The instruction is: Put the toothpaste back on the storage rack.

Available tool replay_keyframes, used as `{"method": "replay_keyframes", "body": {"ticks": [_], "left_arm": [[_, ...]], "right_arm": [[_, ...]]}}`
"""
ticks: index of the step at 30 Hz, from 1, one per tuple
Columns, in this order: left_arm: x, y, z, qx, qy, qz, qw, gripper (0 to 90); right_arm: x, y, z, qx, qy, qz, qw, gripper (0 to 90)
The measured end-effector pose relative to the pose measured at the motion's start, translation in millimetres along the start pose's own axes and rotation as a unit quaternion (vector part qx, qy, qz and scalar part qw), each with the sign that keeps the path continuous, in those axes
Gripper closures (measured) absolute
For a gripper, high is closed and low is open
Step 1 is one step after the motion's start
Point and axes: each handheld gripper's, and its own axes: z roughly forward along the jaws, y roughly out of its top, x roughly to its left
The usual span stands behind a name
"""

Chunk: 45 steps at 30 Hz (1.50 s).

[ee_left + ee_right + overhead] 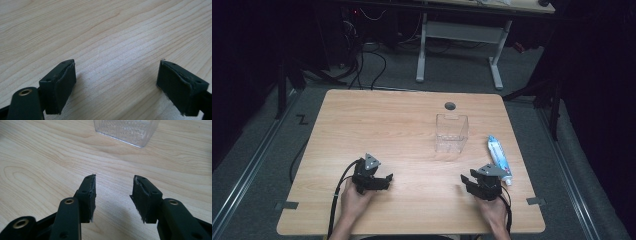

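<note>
The toothpaste tube lies on the desk just beside the right hand-held gripper, on its outer side, with its long axis running away from the person. This hand-held gripper is clearly nearer than the left hand-held gripper. Both have their jaws apart and hold nothing; the clear box stands further ahead.

Clear plastic box upright on table's right half, white-blue tube lying just right of it
</note>
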Motion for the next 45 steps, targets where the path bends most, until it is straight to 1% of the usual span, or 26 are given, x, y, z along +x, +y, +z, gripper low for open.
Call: {"method": "replay_keyframes", "body": {"ticks": [5,11,13,14,16,17,18,22,25,27,31,34,37,38,44,45], "left_arm": [[0.0,0.0,0.0,0.0,0.0,0.0,1.0,16.0],[0.0,0.0,0.0,0.0,0.0,0.0,1.0,16.0],[0.0,0.0,0.0,0.0,0.0,0.0,1.0,16.0],[0.0,0.0,0.0,0.0,0.0,0.0,1.0,16.0],[0.0,0.0,0.0,0.0,0.0,0.0,1.0,16.0],[0.0,0.0,0.0,0.0,0.0,0.0,1.0,16.0],[0.0,0.0,0.0,0.0,0.0,0.0,1.0,15.9],[0.0,0.0,0.0,0.0,0.0,0.0,1.0,16.0],[0.0,0.0,0.0,0.0,0.0,0.0,1.0,15.9],[0.0,0.0,0.0,0.0,0.0,0.0,1.0,16.0],[0.0,0.0,0.0,0.0,0.0,0.0,1.0,16.0],[0.0,0.0,0.0,0.0,0.0,0.0,1.0,16.0],[0.0,0.0,0.0,0.0,0.0,0.0,1.0,16.0],[0.0,0.0,0.0,0.0,0.0,0.0,1.0,16.0],[0.0,0.0,0.0,0.0,0.0,0.0,1.0,16.0],[0.0,0.0,0.0,0.0,0.0,0.0,1.0,16.0]], "right_arm": [[-7.1,-1.9,-7.0,-0.005,0.007,0.015,0.9998,55.5],[-13.6,-4.6,-15.5,-0.012,0.001,0.023,0.9997,56.9],[-16.5,-4.7,-18.3,-0.014,-0.005,0.027,0.9995,56.9],[-17.7,-4.7,-19.2,-0.015,-0.01,0.024,0.9996,56.9],[-19.7,-4.9,-21.1,-0.02,-0.018,0.025,0.9993,56.9],[-20.8,-4.8,-21.6,-0.02,-0.019,0.025,0.9993,56.9],[-21.6,-4.9,-22.6,-0.02,-0.02,0.031,0.9991,56.9],[-26.4,-4.3,-28.5,-0.037,-0.034,0.029,0.9983,56.9],[-28.1,-3.1,-31.3,-0.042,-0.04,0.03,0.9979,56.9],[-32.8,-0.8,-34.7,-0.046,-0.049,0.027,0.9974,56.7],[-38.9,1.1,-38.4,-0.046,-0.055,0.034,0.9968,55.8],[-45.4,3.6,-39.7,-0.04,-0.059,0.035,0.9969,54.1],[-48.1,5.8,-40.9,-0.036,-0.063,0.037,0.9967,53.3],[-52.2,8.4,-42.2,-0.035,-0.069,0.038,0.9963,52.6],[-62.7,15.8,-43.6,-0.023,-0.084,0.036,0.9956,51.8],[-65.0,17.5,-44.1,-0.023,-0.087,0.039,0.9952,51.8]]}}
